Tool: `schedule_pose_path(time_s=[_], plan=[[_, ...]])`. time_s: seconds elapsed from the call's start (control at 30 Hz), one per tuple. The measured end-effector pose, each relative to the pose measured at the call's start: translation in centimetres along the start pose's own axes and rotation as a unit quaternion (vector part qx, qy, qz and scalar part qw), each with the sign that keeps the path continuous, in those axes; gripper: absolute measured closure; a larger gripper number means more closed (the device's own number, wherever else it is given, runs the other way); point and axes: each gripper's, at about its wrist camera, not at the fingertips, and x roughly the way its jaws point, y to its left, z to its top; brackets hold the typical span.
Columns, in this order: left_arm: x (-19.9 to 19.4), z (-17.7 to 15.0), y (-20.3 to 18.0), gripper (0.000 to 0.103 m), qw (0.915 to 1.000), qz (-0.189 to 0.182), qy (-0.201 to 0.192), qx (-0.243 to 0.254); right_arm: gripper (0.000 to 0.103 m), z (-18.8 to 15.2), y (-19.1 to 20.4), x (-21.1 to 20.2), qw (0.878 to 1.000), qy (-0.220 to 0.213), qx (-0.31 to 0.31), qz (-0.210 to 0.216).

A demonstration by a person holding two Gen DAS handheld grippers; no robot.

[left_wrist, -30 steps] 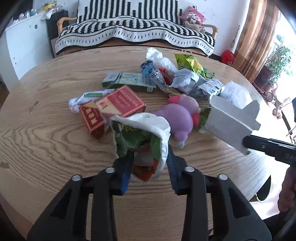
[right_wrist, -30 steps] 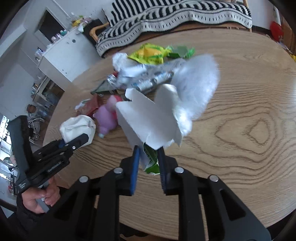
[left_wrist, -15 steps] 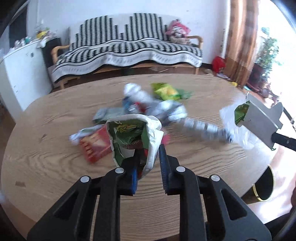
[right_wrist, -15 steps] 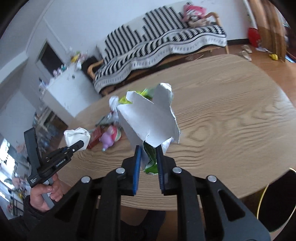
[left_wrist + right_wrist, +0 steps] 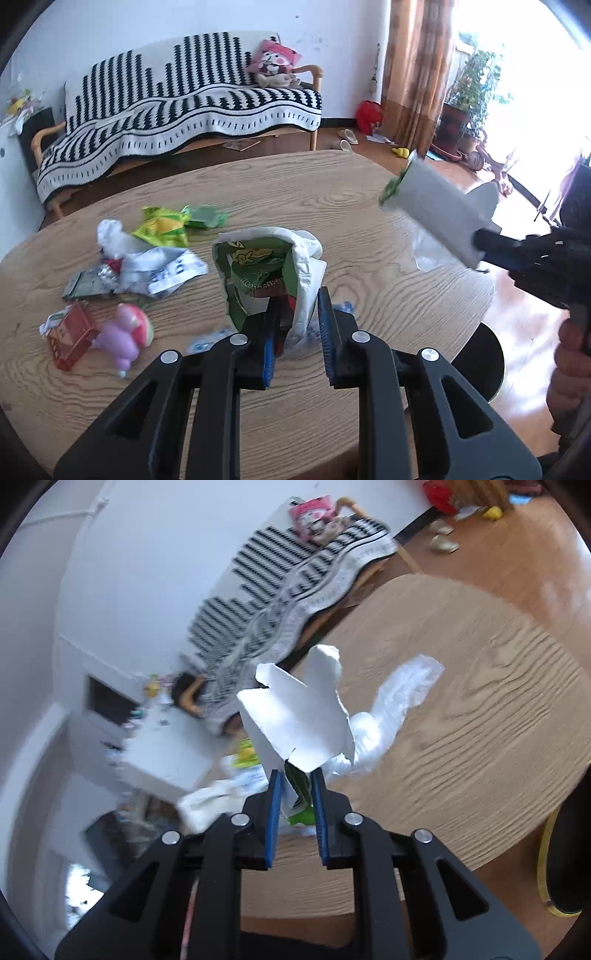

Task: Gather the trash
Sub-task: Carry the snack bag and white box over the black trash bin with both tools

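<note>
A: Left tool (image 5: 295,339) — state?

B: Fingers were narrowed onto the lower end of a crumpled green-and-white bag (image 5: 269,273), held upright above the wooden desk (image 5: 332,192).

A: Right tool (image 5: 297,812)?

B: Closed narrow on a torn white carton (image 5: 299,716) with a green printed side; carton was raised off the desk, flaps pointing up. In the left view the same carton (image 5: 436,210) sat out past the desk's right edge.

A: What trash was on the desk?

B: Clear plastic film (image 5: 391,709) lay near the right edge. On the left: a yellow-green wrapper (image 5: 162,229), a crumpled white wrapper (image 5: 162,271), a red box (image 5: 70,336), and a pink-purple toy (image 5: 123,334) just beside the box. Small blue scraps (image 5: 207,341) lay under the left tool.

A: Bin?

B: A dark round shape (image 5: 484,358) sat low beside the desk, possibly a bin; view was too poor to confirm.
</note>
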Motion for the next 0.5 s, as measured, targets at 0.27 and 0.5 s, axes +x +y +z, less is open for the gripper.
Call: schedule_pose_path(time_s=[0.27, 0.5], plan=[[1.3, -0.1, 0.8, 0.083, 0.9999, 0.008, 0.012, -0.005, 0.081, -3.0, 0.9, 6.2, 0.986, 0.063, -0.111, -0.105], [2.1, -0.7, 2.4, 0.083, 0.9991, -0.019, 0.034, -0.016, 0.029, -4.5, 0.9, 6.4, 0.981, 0.067, -0.129, -0.126]])
